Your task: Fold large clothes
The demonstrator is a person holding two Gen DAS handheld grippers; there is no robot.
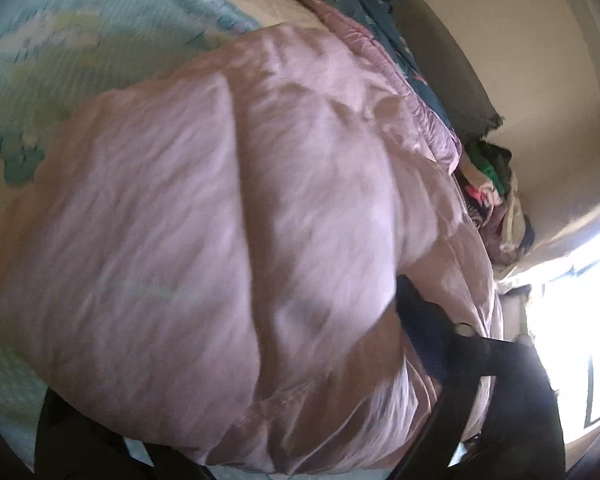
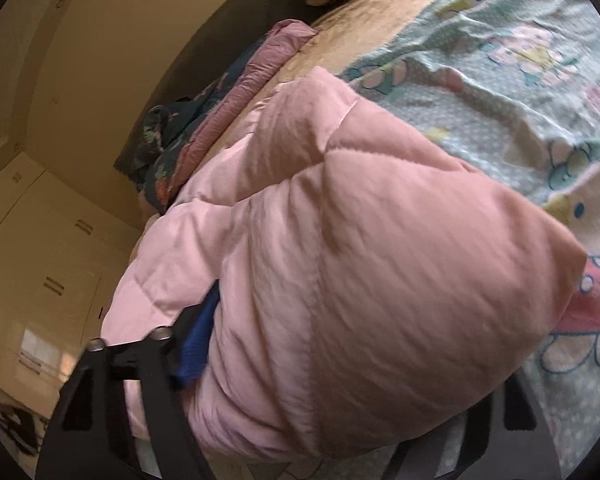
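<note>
Both jaws squeezed the puffy pink jacket (image 2: pixel 340 240), the left gripper (image 1: pixel 260 420) and right gripper (image 2: pixel 320 400) holding it over the cartoon bedsheet (image 2: pixel 520 80)

The pink jacket (image 2: pixel 360 240) is soft quilted cloth with stitched seams, finely wrinkled and faintly sheeny, puffed like padding. Under it the bed sheet (image 2: pixel 500 92) is thin matt printed cotton-like cloth (cartoon figures on a dotted pale-blue ground), creased, while the mauve quilt (image 1: pixel 404 92) at the bed's edge looks glossier, almost satin. The right gripper (image 2: pixel 300 400) is matt black hard plastic with small shiny metal screws, and its finger pad (image 2: pixel 196 344) is matt blue and slightly textured.
</note>
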